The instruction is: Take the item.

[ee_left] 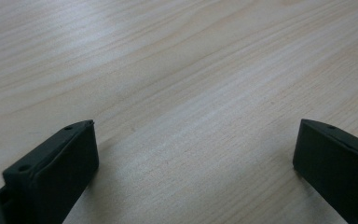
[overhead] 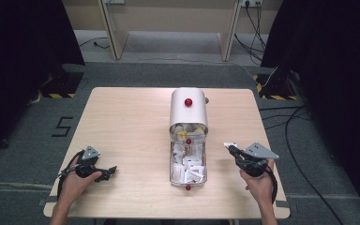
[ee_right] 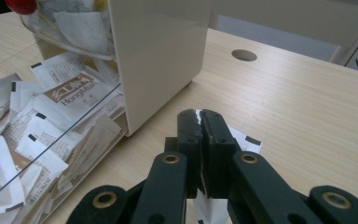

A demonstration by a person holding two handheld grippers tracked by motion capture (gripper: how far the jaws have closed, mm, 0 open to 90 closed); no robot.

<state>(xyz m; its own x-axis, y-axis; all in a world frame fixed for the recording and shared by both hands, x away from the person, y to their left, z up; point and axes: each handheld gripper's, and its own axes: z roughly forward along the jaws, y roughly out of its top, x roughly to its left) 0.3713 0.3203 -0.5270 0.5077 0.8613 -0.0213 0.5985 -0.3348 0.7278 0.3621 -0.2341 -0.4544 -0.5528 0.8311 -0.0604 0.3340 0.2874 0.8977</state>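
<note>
Both of the person's hands enter the high view from its bottom edge, each holding a tool over the pale wooden surface (overhead: 131,117). At about eight o'clock from the surface's middle, the left tool (overhead: 107,172) lies low near the front edge; the left gripper view looks between its two black jaws, spread wide with bare wood grain between them and nothing held. At about four o'clock, the right tool (overhead: 230,148) points toward the centre, its jaws pressed together on a white sachet (ee_right: 242,140), whose paper shows as a thin edge in the seam between the jaws and as a corner with a black mark sticking out beyond them.

Between the two tools stands a cream dispenser box (overhead: 188,108) with a red knob (overhead: 188,102) on top. In front of it, a clear tray (overhead: 188,161) holds a heap of white and brown sachets. A second red ball (overhead: 187,187) sits at the tray's near end.

From the high view the packets are blurry scraps; the right gripper view shows print on them, one seemingly reading "HongMian". That view also shows a round hole (ee_right: 244,55) in the surface beyond the box. Dark curtains flank the surface, and cables trail on the grey floor at two o'clock.
</note>
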